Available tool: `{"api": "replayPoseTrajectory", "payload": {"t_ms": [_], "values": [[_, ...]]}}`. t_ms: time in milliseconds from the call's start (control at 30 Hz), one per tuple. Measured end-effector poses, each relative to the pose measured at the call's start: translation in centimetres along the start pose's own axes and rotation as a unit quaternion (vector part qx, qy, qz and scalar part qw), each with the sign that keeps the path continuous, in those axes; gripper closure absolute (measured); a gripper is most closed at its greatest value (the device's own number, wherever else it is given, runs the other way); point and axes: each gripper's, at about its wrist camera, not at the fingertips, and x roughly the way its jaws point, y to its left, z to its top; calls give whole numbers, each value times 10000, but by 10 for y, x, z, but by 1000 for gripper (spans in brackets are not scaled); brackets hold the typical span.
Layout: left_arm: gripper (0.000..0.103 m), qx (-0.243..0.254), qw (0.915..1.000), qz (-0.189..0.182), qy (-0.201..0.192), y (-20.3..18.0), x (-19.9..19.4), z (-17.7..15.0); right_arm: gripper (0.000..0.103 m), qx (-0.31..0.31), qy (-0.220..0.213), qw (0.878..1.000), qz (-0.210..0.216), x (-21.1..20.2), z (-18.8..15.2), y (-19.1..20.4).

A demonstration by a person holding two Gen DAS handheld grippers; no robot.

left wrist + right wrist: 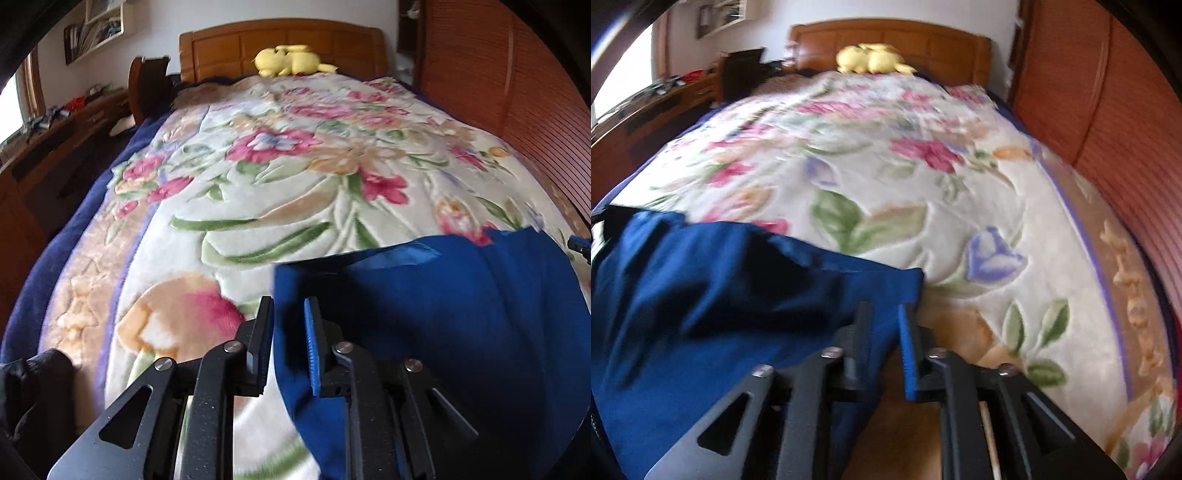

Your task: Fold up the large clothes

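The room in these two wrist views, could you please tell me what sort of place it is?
Most likely a home bedroom: a bed under a cream floral plush blanket, a carved wooden headboard, and a yellow stuffed toy resting near the headboard.

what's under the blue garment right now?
The floral plush blanket on the bed shows around the dark blue fabric garment and continues beneath it. Whatever else lies under the garment is covered.

The blue garment (461, 306) is smooth matt cloth with a faint sheen at its 12 o'clock hem. The floral blanket (295, 177) is plush, embossed pile. The left gripper (289, 332) looks like grainy matt black plastic with bright metal rivets. The headboard (280, 44) is glossy varnished wood.
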Motion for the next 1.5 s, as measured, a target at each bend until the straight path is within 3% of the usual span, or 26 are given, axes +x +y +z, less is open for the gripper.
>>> {"api": "replayPoseTrajectory", "payload": {"t_ms": [33,100,367,567,700,800,933,1067,1267,1500], "values": [[80,32,10000,-47,-47,-3,-10,-3,58,-63,-57,9999,97,-12,-6,6],[74,71,9997,-189,-153,-10,-32,-10,53,-207,-191,9993,250,-36,-18,18],[72,260,9970,-677,-281,-45,-96,-49,53,-635,-192,9966,498,-114,-80,51],[71,286,9950,-948,-157,-72,-116,-91,54,-468,65,9965,688,-132,-119,45],[71,428,9952,-879,-91,-88,-121,-118,63,-377,379,9972,531,-129,-143,35],[71,461,9957,-806,18,-89,-120,-134,63,-205,686,9954,639,-122,-162,25],[71,398,9957,-822,139,-84,-120,-146,63,105,577,9961,655,-126,-164,18],[72,330,9959,-844,38,-86,-131,-151,55,135,535,9972,497,-129,-168,23],[71,374,9955,-875,-37,-100,-143,-152,51,398,224,9968,658,-145,-171,23],[71,586,9941,-909,-95,-129,-149,-152,27,469,229,9963,683,-145,-179,22]]}}
